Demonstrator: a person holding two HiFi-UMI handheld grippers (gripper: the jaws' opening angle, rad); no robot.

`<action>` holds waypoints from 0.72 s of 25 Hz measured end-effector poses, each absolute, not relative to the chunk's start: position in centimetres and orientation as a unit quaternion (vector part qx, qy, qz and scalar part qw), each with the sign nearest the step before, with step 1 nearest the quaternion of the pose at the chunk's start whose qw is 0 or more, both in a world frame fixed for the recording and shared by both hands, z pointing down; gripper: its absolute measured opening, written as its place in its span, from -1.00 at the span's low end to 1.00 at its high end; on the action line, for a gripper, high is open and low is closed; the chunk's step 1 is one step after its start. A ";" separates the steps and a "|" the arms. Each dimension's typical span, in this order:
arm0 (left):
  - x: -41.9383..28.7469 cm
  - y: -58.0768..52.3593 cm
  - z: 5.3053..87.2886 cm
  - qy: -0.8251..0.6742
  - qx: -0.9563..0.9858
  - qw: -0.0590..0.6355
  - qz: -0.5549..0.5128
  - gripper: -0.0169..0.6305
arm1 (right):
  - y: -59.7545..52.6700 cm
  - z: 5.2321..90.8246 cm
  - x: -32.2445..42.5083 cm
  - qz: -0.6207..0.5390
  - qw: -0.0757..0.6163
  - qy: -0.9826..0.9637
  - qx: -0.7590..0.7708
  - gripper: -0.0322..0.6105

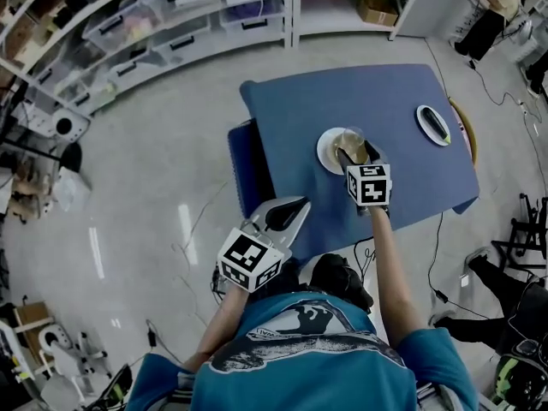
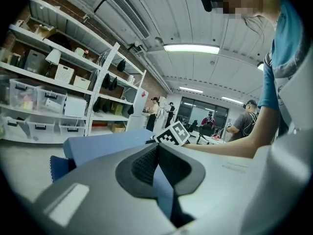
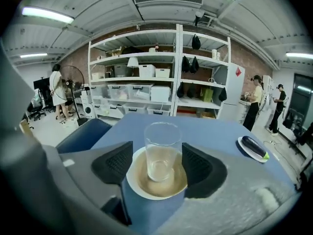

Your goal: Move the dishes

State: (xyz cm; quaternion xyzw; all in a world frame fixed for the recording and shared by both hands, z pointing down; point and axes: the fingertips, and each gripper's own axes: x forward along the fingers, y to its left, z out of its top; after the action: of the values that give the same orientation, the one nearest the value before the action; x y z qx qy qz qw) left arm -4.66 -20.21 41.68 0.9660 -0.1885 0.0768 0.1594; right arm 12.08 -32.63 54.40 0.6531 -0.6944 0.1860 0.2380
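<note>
**Right gripper view: empty glass framed by my wide fingers**

My right gripper (image 3: 156,163) has its fingers (image 3: 115,165) spread wide, one on each side of a clear, empty glass (image 3: 162,148), apparently not touching it. The glass stands upright on a small white plate (image 3: 139,187) on the blue bench (image 3: 210,129). Well to the right of the glass lies another plate (image 3: 243,147) carrying an aubergine (image 3: 254,146). My left gripper (image 1: 287,215), fingers drawn together on nothing, hangs well apart from the glass, off the bench edge. The risk, as I judge it: closing off-centre could shove the glass across its plate or tip it, and its smooth walls may slip.
</note>
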 end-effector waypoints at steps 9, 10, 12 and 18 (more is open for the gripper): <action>-5.2 -21.0 42.5 -0.188 0.962 0.177 0.083 -0.91 | -35.4 56.5 13.5 0.216 0.233 -0.685 0.655 0.05; -5.2 -21.1 42.6 -0.190 0.962 0.179 0.084 -0.91 | -35.5 56.5 13.5 0.214 0.231 -0.688 0.653 -0.02; -5.0 -21.4 42.9 -0.196 0.960 0.181 0.086 -0.91 | -35.5 56.5 13.4 0.208 0.228 -0.695 0.650 -0.03; -4.2 -22.3 43.1 -0.221 0.954 0.186 0.086 -0.91 | -35.3 56.4 13.4 0.197 0.215 -0.719 0.631 -0.04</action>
State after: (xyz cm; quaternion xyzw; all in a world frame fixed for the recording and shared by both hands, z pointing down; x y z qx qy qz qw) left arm -4.24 -22.30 43.14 0.9535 -0.2206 0.0858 0.1863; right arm 13.44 -35.25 56.44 0.6311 -0.7186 0.1972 0.2154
